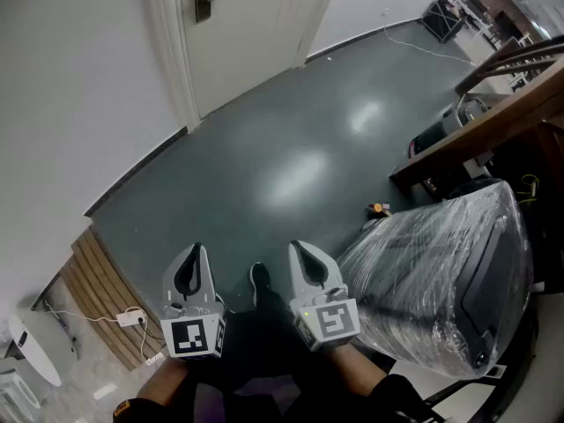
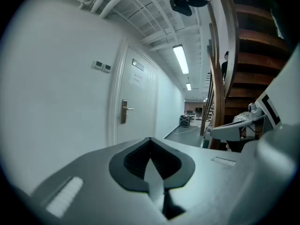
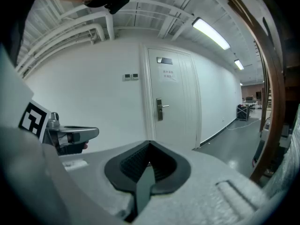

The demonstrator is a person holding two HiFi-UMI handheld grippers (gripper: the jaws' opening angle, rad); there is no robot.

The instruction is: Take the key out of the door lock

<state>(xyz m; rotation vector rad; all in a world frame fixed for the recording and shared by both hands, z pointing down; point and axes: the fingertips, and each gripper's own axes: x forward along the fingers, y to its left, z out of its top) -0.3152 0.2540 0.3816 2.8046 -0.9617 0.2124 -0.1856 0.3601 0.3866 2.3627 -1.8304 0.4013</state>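
Both tongs are low in front of me over the dark floor [image 1: 291, 148], side by side and apart. Left gripper [image 1: 192, 258]: jaws pressed together with nothing between them, and its own view confirms that [image 2: 151, 165]. Right gripper [image 3: 147, 170] is the same, pads meeting and empty, sitting just right of the left one [image 1: 304, 256]. The white door [image 1: 256, 25] is well apart from both, up at the far left of the head view. The door lock [image 3: 159, 110] is a brass plate under the lever handle [image 3: 164, 106] (the key itself is too small to make out at this range). A plastic-wrapped chair [image 1: 449, 271] stands just right of the right gripper, with the wooden staircase [image 1: 493, 122] beyond it.
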